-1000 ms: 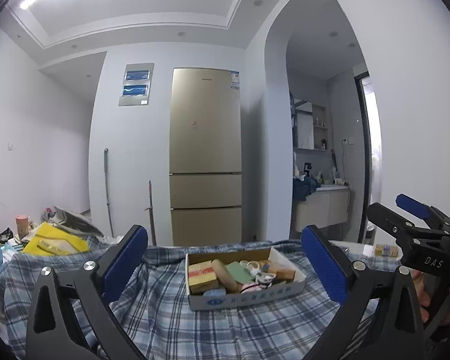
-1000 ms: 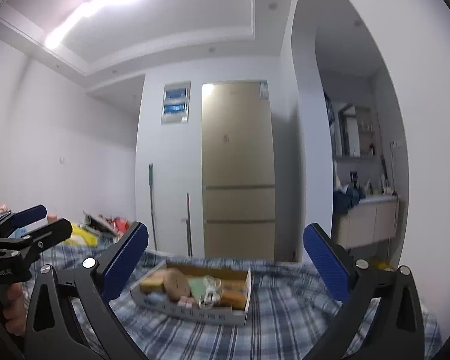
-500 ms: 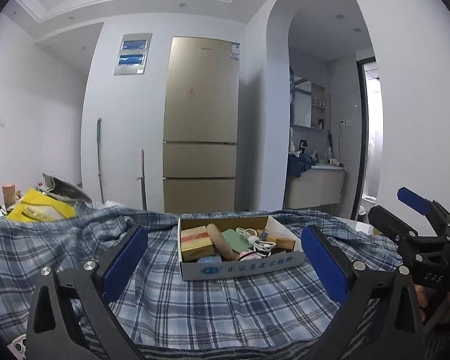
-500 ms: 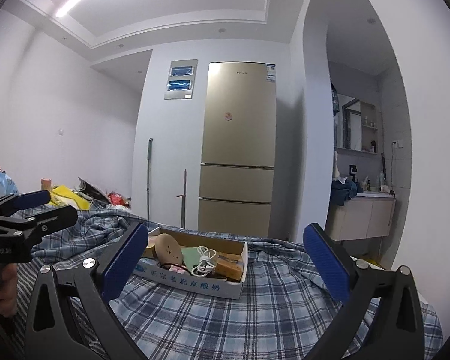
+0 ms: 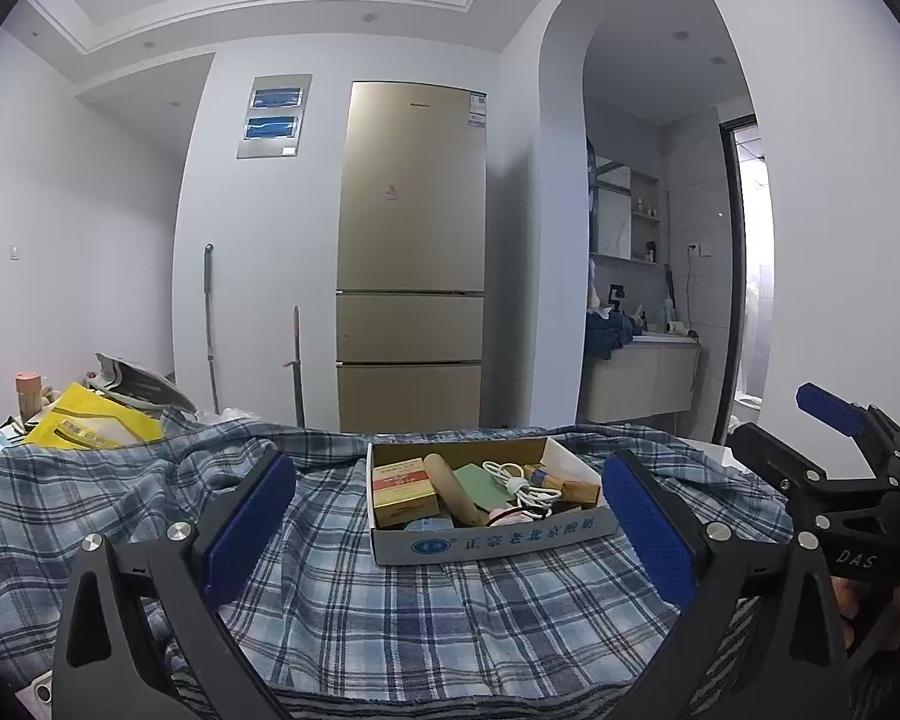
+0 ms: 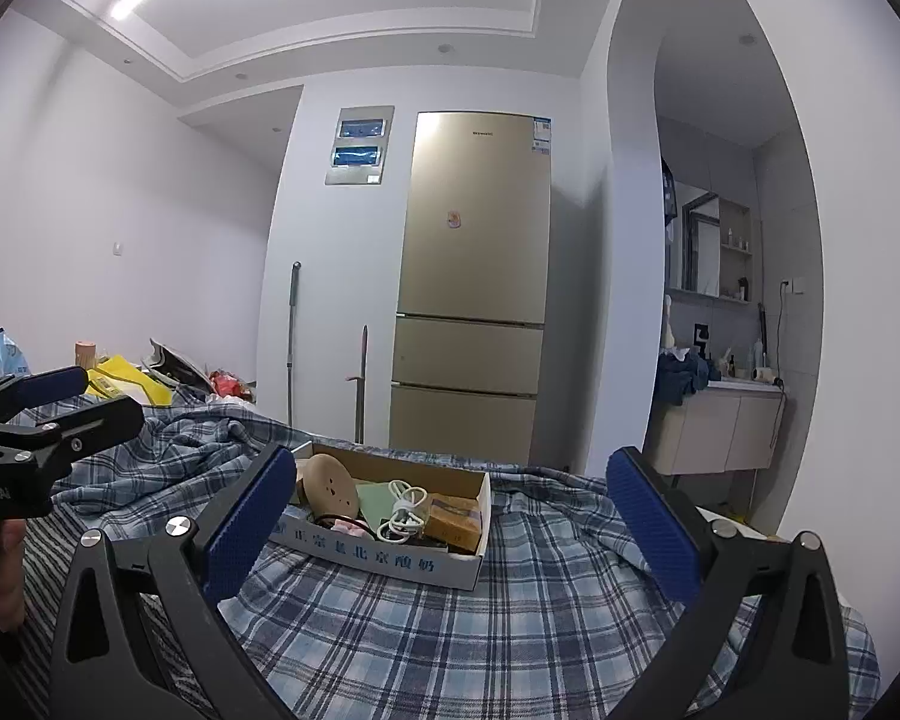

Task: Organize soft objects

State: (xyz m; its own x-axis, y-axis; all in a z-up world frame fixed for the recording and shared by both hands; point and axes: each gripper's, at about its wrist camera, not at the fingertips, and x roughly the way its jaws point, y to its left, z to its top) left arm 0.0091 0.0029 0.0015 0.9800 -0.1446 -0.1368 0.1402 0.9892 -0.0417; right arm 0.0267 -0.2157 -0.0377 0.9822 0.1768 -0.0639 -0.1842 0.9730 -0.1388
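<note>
A shallow cardboard box (image 5: 492, 534) (image 6: 384, 552) sits on a blue plaid cloth (image 5: 354, 612) (image 6: 450, 630). In it lie a yellow-red carton (image 5: 403, 489), a tan round pad (image 6: 330, 486), a green sheet (image 5: 480, 483), a white coiled cable (image 5: 522, 483) (image 6: 405, 510) and an orange-brown block (image 6: 456, 519). My left gripper (image 5: 447, 531) is open and empty, just short of the box. My right gripper (image 6: 450, 531) is open and empty, also short of the box. Each shows at the other view's edge.
A gold fridge (image 5: 411, 258) stands against the back wall, with a mop handle (image 5: 210, 324) beside it. Yellow bags (image 5: 93, 426) and clutter lie at the far left. An arched opening at the right leads to a vanity (image 5: 642, 381).
Both grippers have tilted down and moved nearer the box, which now sits larger and lower between the fingers. Both stay open.
</note>
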